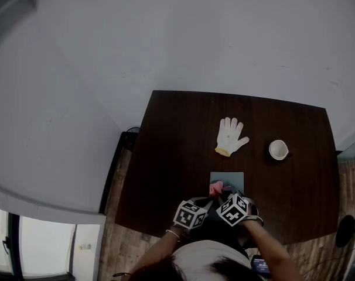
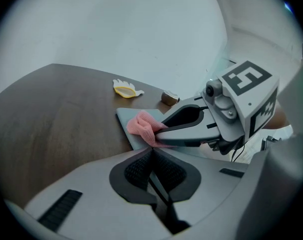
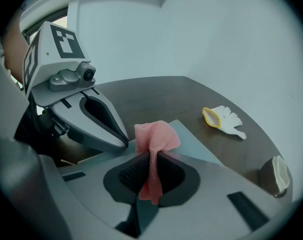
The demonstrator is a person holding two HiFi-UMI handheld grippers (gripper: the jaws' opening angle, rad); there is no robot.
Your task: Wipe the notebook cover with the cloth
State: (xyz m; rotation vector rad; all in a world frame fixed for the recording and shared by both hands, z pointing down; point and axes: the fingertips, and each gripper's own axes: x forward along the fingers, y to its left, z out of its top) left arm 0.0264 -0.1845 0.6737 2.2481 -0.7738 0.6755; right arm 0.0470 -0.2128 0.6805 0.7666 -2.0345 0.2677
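Near the front edge of the dark brown wooden table (image 1: 177, 157) lies a flat grey-blue notebook (image 3: 194, 141), cover up, square to us. We note the right gripper (image 3: 152, 156) over its near end, jaws clamped on a pink knitted cloth (image 3: 156, 134). One strip of the cloth hangs down between the pads. The rest bunches out past the tips and sits on the cover (contact looks likely from the left gripper view, though we cannot be sure how firm). The left gripper (image 2: 151, 151) hangs just beside the right one, at the notebook's near left side. Its jaws are pressed together with nothing between them.

Farther back on the table, well apart from the notebook, lies a white knit work glove with a yellow cuff (image 1: 231, 136), fingers pointing away from us. To its right stands a small white cup (image 1: 278, 149), upright, apart from the glove.
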